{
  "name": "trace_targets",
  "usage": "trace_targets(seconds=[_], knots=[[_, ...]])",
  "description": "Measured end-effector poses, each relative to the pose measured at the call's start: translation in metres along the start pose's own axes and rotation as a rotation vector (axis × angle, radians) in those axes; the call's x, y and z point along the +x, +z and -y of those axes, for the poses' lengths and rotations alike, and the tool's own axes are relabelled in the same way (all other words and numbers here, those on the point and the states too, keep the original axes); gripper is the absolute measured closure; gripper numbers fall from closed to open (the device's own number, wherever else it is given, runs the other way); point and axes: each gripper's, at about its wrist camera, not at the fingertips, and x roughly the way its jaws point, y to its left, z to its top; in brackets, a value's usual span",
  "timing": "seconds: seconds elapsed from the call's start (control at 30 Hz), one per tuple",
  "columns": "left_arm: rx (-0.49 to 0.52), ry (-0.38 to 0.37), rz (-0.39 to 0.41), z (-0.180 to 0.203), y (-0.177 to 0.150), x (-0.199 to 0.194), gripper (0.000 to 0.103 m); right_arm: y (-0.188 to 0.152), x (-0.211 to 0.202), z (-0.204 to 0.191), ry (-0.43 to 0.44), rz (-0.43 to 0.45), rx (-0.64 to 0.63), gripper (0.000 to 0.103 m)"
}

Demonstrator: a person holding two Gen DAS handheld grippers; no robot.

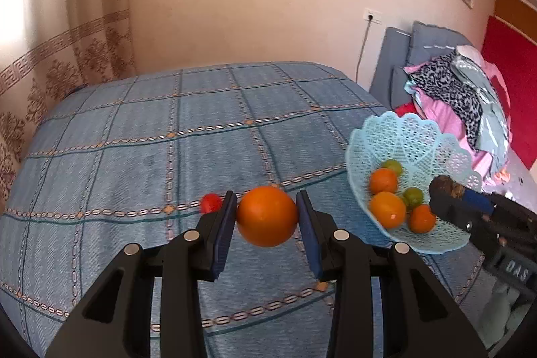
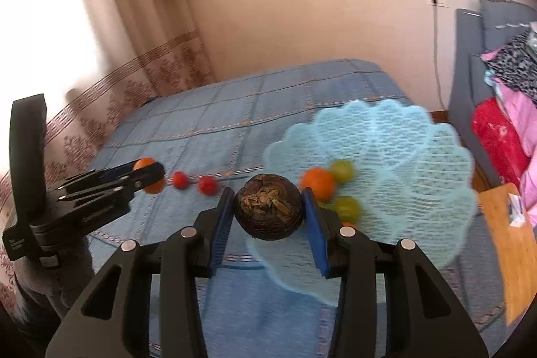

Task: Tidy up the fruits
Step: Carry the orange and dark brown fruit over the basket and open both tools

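Gripping orange, left tongs, right tongs clasping brown fruit

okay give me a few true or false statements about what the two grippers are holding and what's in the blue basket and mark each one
1. The left hand-held gripper is shut on an orange. True.
2. The right hand-held gripper is open with nothing in it. False: it is shut on a dark brown fruit.
3. The light blue basket holds both orange and green fruits. True.
4. The basket sits on a bare wooden floor. False: it rests on the blue checked bedspread.
5. Two small red fruits lie on the bedspread outside the basket. True.
6. The dark brown fruit already lies among the fruits in the basket. False: it is held in the right hand-held gripper, by the basket's near rim.
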Motion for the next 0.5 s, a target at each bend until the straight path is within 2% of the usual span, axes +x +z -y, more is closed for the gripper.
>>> trace_targets(seconds=[0.5], knots=[[0.101, -0.085, -0.012, 0.066, 0.015, 0.017, 0.066, -0.005, -0.026, 0.066, -0.14, 0.056, 0.106, 0.061]])
